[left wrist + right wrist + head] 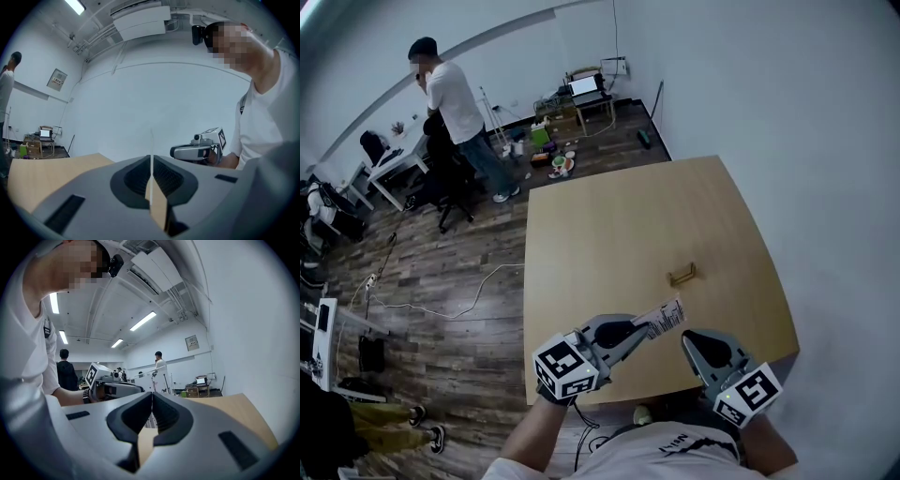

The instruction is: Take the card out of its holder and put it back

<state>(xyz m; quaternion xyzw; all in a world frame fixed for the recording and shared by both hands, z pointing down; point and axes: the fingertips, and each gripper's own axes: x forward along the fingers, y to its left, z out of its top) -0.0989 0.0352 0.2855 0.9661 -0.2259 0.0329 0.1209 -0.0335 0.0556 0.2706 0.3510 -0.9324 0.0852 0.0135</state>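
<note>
A white card (667, 318) with printed bars is held in the air over the near part of the table, and my left gripper (649, 330) is shut on its lower end. In the left gripper view the card (151, 145) shows edge-on as a thin white line between the closed jaws of my left gripper (151, 161). The small wooden card holder (682, 275) stands empty on the table beyond the card. My right gripper (686, 339) is shut with nothing in it, close to the right of the card. In the right gripper view the card (157, 380) stands past the closed jaws of my right gripper (152, 397).
The light wooden table (609, 225) has its right side against a white wall (787, 112). A person (455, 103) stands far back left near desks and chairs. Cables lie on the wooden floor (441, 300) to the left.
</note>
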